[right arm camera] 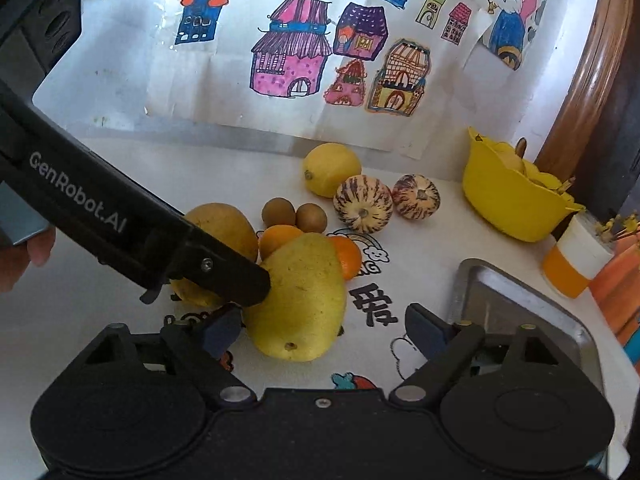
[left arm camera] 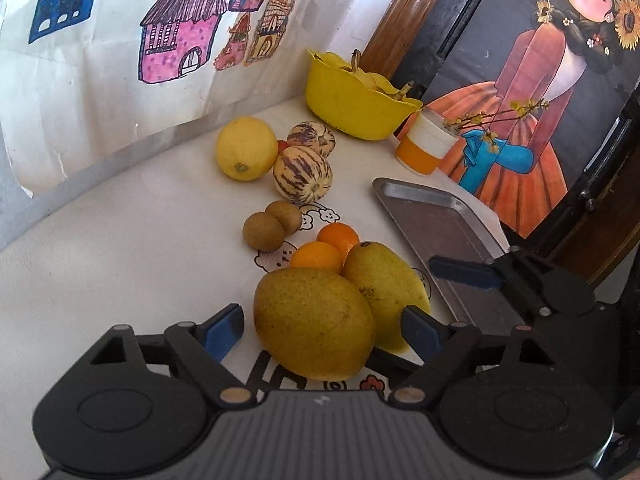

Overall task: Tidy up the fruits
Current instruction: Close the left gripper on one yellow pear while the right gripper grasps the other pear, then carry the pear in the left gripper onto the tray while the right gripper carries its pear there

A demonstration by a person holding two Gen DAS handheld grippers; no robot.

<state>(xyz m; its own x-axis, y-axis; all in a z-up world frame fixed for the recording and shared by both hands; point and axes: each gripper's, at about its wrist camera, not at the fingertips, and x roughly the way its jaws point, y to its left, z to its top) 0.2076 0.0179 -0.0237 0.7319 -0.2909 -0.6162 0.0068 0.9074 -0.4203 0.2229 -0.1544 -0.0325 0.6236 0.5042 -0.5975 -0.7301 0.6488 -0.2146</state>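
Two mangoes between my grippers.
My left gripper (left arm camera: 322, 330) straddles the near mango (left arm camera: 314, 322), jaws apart; right gripper (right arm camera: 324, 334) brackets the other mango (right arm camera: 300, 296), ungripped.

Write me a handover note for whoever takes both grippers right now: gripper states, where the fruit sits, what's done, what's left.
Left gripper: open, jaws astride the nearer mango, not pressing it.
Right gripper: open, astride the second mango, with a gap at its right pad.
Loose beyond them: two oranges, two brown kiwi-like fruits, two striped melons, a lemon.
Metal tray: the visible part is bare. Yellow bowl: already holds yellow fruit.
Done: nothing sorted onto the tray.
Left: probably grip the mangoes first, then the rest.
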